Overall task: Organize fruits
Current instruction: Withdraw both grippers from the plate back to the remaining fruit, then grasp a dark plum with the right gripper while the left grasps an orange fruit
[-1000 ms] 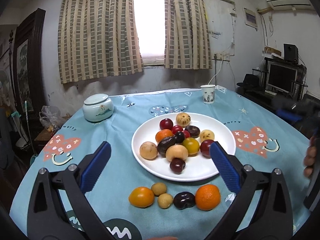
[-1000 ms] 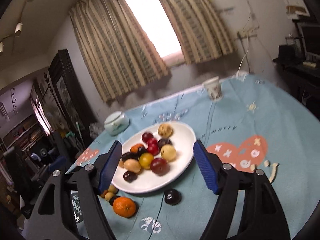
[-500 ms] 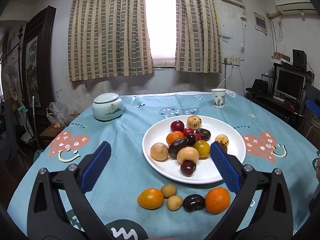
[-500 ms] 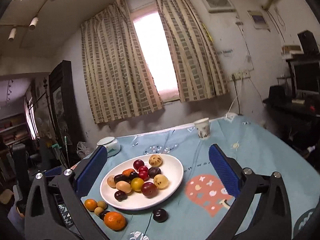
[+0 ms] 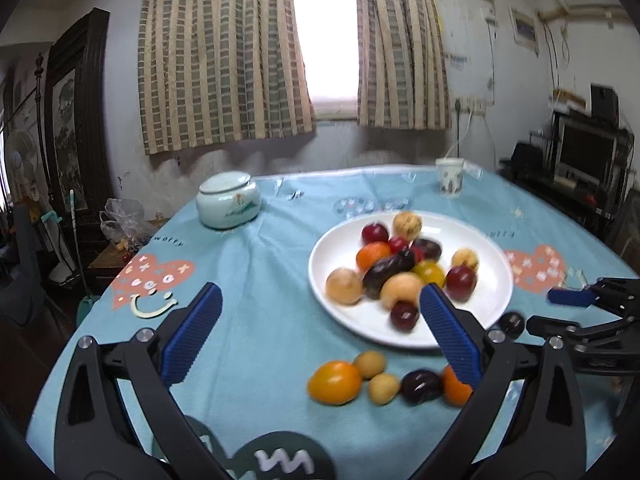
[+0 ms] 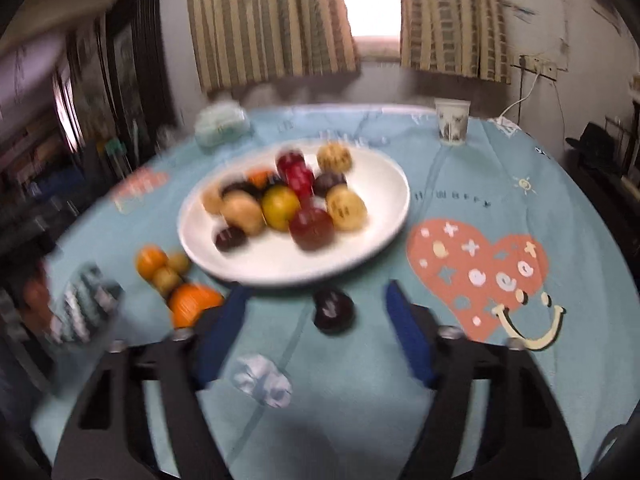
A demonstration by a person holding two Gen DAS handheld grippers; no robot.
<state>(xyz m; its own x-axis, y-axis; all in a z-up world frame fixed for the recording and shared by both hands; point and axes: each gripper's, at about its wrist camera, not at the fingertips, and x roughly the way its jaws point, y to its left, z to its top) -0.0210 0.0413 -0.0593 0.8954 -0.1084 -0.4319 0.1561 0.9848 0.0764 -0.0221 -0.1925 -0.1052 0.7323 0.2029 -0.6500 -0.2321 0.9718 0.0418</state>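
Observation:
A white plate (image 5: 496,280) (image 6: 384,216) holds several mixed fruits. In front of it a row of fruits lies on the cloth: an orange-yellow fruit (image 5: 335,382), two small tan fruits (image 5: 370,364), a dark plum (image 5: 422,386) and an orange (image 5: 454,391) (image 6: 192,303). A lone dark plum (image 6: 333,312) (image 5: 512,322) lies right of the row. My left gripper (image 5: 320,332) is open and empty above the cloth. My right gripper (image 6: 320,328) is open, low, with the lone plum between its fingers; it shows in the left wrist view (image 5: 576,308).
A pale ceramic jar (image 5: 228,205) stands at the back left and a paper cup (image 5: 450,178) (image 6: 452,122) at the back right. The round table has a blue cloth (image 5: 260,280) with heart prints. A monitor and shelves stand at the far right.
The right gripper has dropped and moved in toward the lone dark plum, its view blurred. The left gripper has shifted left, so the plate sits further right in its view.

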